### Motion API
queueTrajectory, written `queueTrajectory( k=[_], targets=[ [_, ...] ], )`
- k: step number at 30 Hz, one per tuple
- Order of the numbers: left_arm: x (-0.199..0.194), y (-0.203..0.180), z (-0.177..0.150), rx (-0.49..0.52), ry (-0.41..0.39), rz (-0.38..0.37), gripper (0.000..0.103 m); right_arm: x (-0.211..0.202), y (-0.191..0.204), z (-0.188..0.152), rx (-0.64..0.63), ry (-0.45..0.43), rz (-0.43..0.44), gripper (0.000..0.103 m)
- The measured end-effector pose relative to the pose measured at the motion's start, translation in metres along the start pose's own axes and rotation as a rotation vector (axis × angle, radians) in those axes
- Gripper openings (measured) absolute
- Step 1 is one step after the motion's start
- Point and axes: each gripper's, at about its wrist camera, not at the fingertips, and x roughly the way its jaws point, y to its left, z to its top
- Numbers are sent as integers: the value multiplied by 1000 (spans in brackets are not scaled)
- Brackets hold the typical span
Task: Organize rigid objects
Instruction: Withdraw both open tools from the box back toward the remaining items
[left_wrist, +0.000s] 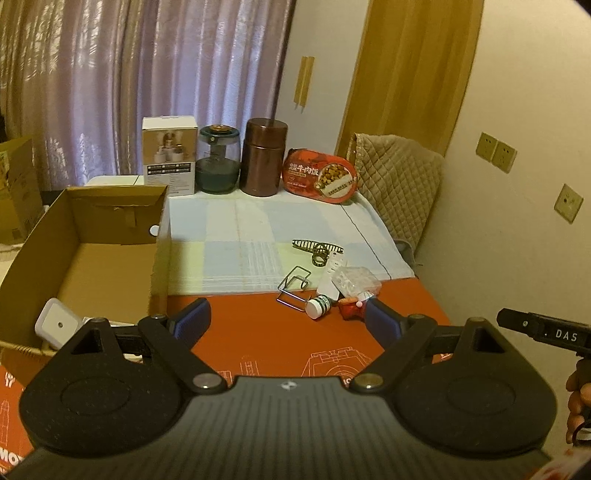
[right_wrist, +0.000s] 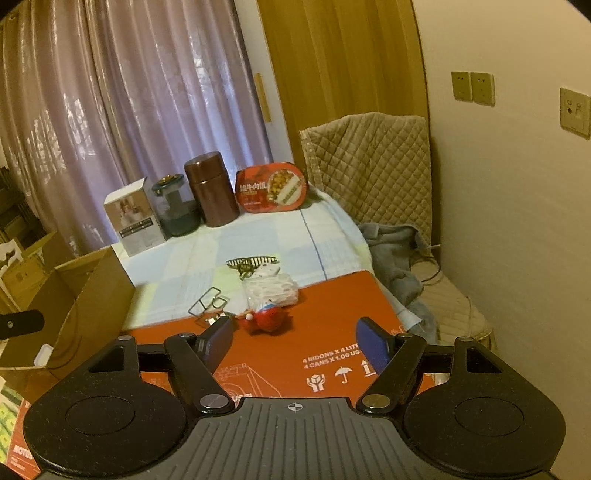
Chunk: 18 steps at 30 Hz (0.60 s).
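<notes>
Clutter for sorting lies in one small heap at the far edge of the red mat (right_wrist: 325, 343), where it meets the checked cloth (right_wrist: 229, 243): a red toy (right_wrist: 269, 318), a clear plastic bag (right_wrist: 271, 290), a wire clip (left_wrist: 293, 286), a white pill bottle (left_wrist: 318, 305) and a dark hair claw (left_wrist: 317, 249). Right gripper (right_wrist: 293, 341) is judged the nearer; the red toy sits ahead and slightly left of its centre line, near the fingers (right_wrist: 373, 349) but apart from them. These are spread and empty. Left gripper (left_wrist: 286, 319) is likewise spread wide and empty, the heap lying ahead and to its right. Pill bottle lies on its side, long axis slanting toward the left gripper. Cardboard box (left_wrist: 110, 229) stands open just left of the left gripper.
</notes>
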Motion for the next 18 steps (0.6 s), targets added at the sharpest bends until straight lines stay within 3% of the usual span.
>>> queueTrajectory(
  k=[10, 18],
  targets=[
    [47, -13, -5, 50, 47, 5, 88, 37, 3, -6, -92, 12, 18, 71],
    [107, -19, -12, 79, 93, 1, 88, 89, 2, -14, -161, 47, 37, 71]
  ],
)
